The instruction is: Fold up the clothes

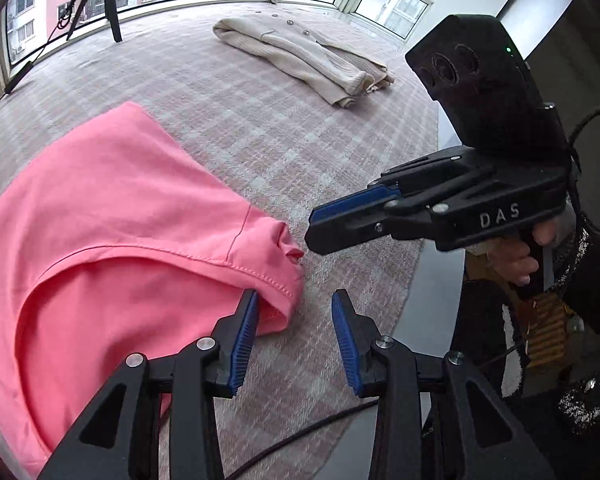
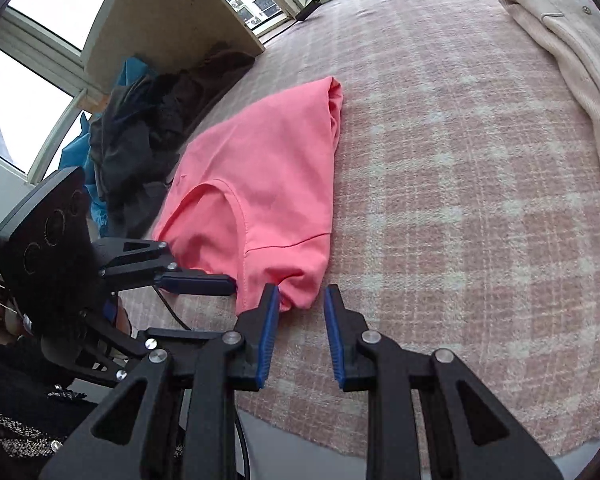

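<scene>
A pink top (image 1: 120,220) lies spread on the plaid rug, one sleeve end pointing towards both grippers. My left gripper (image 1: 296,300) hovers low over the sleeve hem; its jaws stand apart, the left finger overlaps the hem edge and only rug shows in the gap. My right gripper (image 1: 310,232) comes in from the right, side-on, its tip just short of the bunched sleeve end. In the right wrist view the pink top (image 2: 260,180) reaches down to my right gripper (image 2: 300,294), whose pads stand apart around the sleeve corner without pressing it. The left gripper (image 2: 230,283) points at the hem from the left.
A folded cream knitted cardigan (image 1: 304,56) lies further back on the rug (image 1: 260,128). A heap of dark and blue clothes (image 2: 140,136) sits beyond the pink top by the window. A tripod (image 1: 108,0) stands at the window. Grey floor (image 1: 436,280) borders the rug.
</scene>
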Available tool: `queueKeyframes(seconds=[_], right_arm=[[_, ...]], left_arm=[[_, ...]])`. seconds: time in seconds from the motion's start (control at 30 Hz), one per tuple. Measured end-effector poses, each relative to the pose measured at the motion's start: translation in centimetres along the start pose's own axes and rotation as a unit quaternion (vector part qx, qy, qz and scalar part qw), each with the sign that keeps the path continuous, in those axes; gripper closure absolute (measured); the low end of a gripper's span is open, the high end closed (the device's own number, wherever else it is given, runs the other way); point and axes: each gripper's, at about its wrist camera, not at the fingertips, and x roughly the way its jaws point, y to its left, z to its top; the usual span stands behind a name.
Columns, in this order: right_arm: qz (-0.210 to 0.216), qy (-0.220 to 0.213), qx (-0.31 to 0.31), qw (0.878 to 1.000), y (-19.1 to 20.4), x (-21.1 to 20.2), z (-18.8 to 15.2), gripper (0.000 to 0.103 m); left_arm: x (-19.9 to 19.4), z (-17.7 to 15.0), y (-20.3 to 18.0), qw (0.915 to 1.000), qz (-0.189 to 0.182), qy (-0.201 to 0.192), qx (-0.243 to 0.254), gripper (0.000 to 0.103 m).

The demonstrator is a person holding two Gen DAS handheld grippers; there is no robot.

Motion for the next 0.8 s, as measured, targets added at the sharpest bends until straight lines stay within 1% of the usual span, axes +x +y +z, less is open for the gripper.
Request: queueKeyframes(seconds=[0.03, 0.1, 0.13, 0.17, 0.2, 0.23, 0.3, 0.4, 0.43, 0.47, 0.5, 0.53, 0.57, 0.6, 0.63, 0.67, 0.7, 0.73, 0.77, 0.8], right_arm=[[0.005, 0.005, -0.002, 1.000, 0.0, 0.2, -0.1, 0.080], [0.014, 0.013, -0.004, 1.000, -0.2, 0.5, -0.3, 0.080], [0.019, 0.015, -0.003, 1.000, -0.3, 0.6, -0.3, 0.080], [0.024, 0.017, -0.002, 1.000, -0.3, 0.7, -0.3, 0.077], [0.029, 0.017, -0.003, 0.999, -0.3, 0.9, -0.2, 0.073], [0.027, 0.018, -0.009, 0.999, -0.2, 1.2, 0.0, 0.067], [0.024, 0.020, -0.020, 0.999, 0.0, 1.8, 0.2, 0.067], [0.046, 0.019, -0.031, 0.998, -0.1, 2.1, 0.4, 0.067], [0.053, 0.017, -0.036, 0.998, 0.1, 2.1, 0.4, 0.077], [0.059, 0.016, -0.042, 0.997, 0.2, 2.0, 0.5, 0.095], [0.049, 0.025, -0.054, 0.997, 0.4, 1.8, 0.5, 0.099], [0.026, 0.039, -0.067, 0.997, 0.3, 1.5, 0.3, 0.099], [0.003, 0.052, -0.080, 0.995, 0.2, 1.2, 0.1, 0.099], [-0.019, 0.067, -0.091, 0.993, 0.1, 0.9, -0.1, 0.099], [-0.039, 0.091, -0.092, 0.991, -0.1, 0.8, -0.2, 0.097], [-0.055, 0.098, -0.093, 0.989, -0.4, 0.3, -0.1, 0.095], [-0.065, 0.090, -0.096, 0.989, -0.4, -0.4, 0.1, 0.093], [-0.067, 0.076, -0.098, 0.990, -0.2, -1.2, 0.5, 0.085], [-0.059, 0.058, -0.095, 0.992, 0.2, -1.8, 1.1, 0.075], [-0.051, 0.040, -0.093, 0.994, 0.5, -2.5, 1.7, 0.073]], left_arm=[[0.3, 0.1, 0.0, 1.0000, -0.001, 0.003, 0.004, 0.083], [0.1, 0.2, 0.3, 0.9999, -0.008, 0.010, 0.000, 0.101], [-0.3, 0.1, 0.4, 0.9999, -0.013, 0.009, -0.001, 0.100], [-0.9, -0.1, 0.5, 0.9998, -0.017, 0.005, -0.001, 0.100], [-1.5, -0.3, 0.6, 0.9998, -0.018, 0.001, 0.000, 0.100], [-2.1, -0.3, 0.7, 0.9999, -0.015, -0.001, 0.000, 0.100], [-2.8, -0.3, 0.7, 0.9998, -0.018, -0.002, -0.001, 0.100], [-3.3, -0.1, 0.7, 0.9999, -0.015, -0.003, 0.004, 0.100], [-3.3, -0.1, 0.8, 0.9999, -0.014, -0.002, 0.003, 0.100], [-3.2, -0.2, 0.9, 0.9999, -0.012, -0.002, 0.001, 0.100], [-3.2, -0.3, 1.0, 0.9999, -0.011, -0.002, -0.002, 0.100], [-3.1, -0.3, 1.1, 0.9999, -0.010, -0.001, -0.004, 0.100], [-2.7, -0.5, 1.3, 0.9999, -0.006, 0.010, -0.011, 0.100], [-2.3, -0.8, 1.3, 0.9994, -0.001, 0.029, -0.019, 0.098], [-2.2, -1.3, 1.3, 0.9985, 0.003, 0.049, -0.024, 0.098], [-2.7, -1.8, 1.2, 0.9980, 0.004, 0.056, -0.029, 0.096], [-4.0, -2.4, 1.1, 0.9982, 0.004, 0.049, -0.034, 0.089], [-5.6, -3.1, 1.2, 0.9985, 0.007, 0.036, -0.041, 0.080], [-7.3, -3.7, 1.7, 0.9984, 0.015, 0.021, -0.051, 0.077], [-8.9, -4.2, 2.5, 0.9976, 0.030, 0.007, -0.062, 0.074]])
